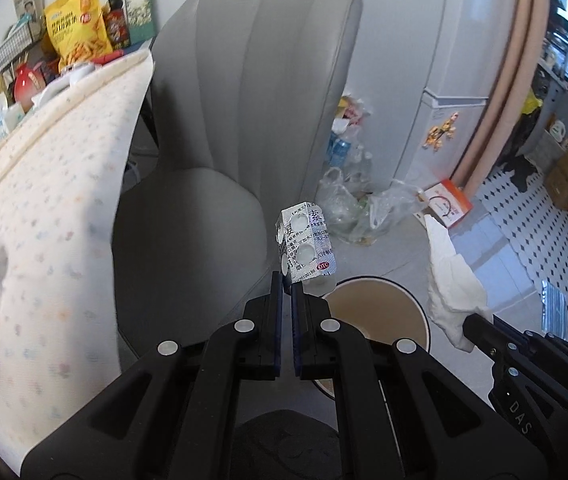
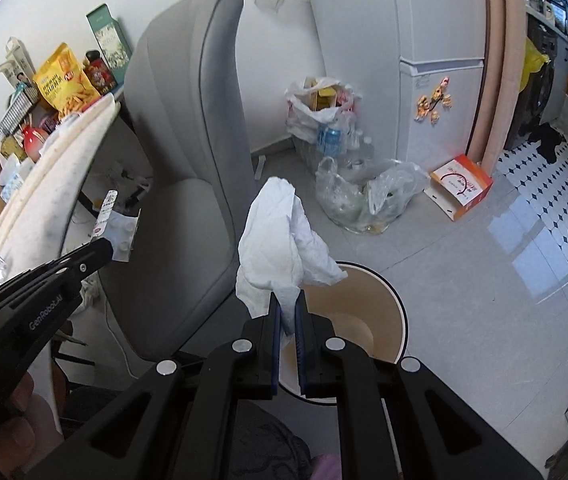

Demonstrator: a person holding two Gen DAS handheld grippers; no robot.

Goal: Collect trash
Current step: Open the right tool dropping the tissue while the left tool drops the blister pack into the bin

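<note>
Silver foil of an empty pill blister pack (image 1: 306, 243) sticks up from the left gripper (image 1: 287, 280), its fingers pinching the pack's lower edge. The right gripper (image 2: 288, 300) pinches a crumpled white tissue (image 2: 284, 240) that rises above its fingertips. Just beyond both fingertips stands an open beige waste bin (image 2: 398, 316).

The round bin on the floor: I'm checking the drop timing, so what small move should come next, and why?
Probably carry both grippers a little further over the bin before letting go. The right gripper is clamped on a crumpled tissue near the rim, but the left gripper, clamped on an empty blister pack, appears to sit off the bin's edge, beside the grey chair.
</note>
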